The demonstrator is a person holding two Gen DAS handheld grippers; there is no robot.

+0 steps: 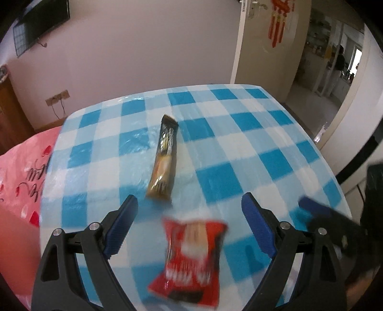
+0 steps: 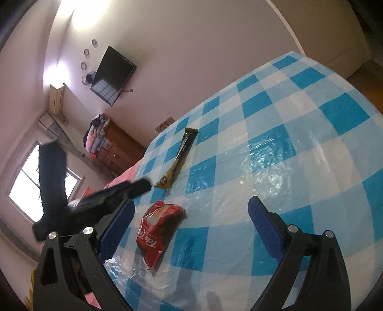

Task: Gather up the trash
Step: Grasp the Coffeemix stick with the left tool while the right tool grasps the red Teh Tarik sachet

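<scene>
Two crinkled foil wrappers are seen on a glossy blue-and-white checked plastic tablecloth: a puffy red snack packet nearest, and a long, flat brown-and-gold bar wrapper farther off. The left gripper, with ribbed blue pads, is held wide open, the red packet lying between its jaws, ungripped. The right gripper is likewise spread wide and empty. Pale walls and a wall-mounted black screen are visible beyond.

I'm in a lived-in home: my table wears a blue-checked plastic cloth, a television hangs on the wall, clothes pile on a wooden dresser, and a red knot ornament decorates the door.
</scene>
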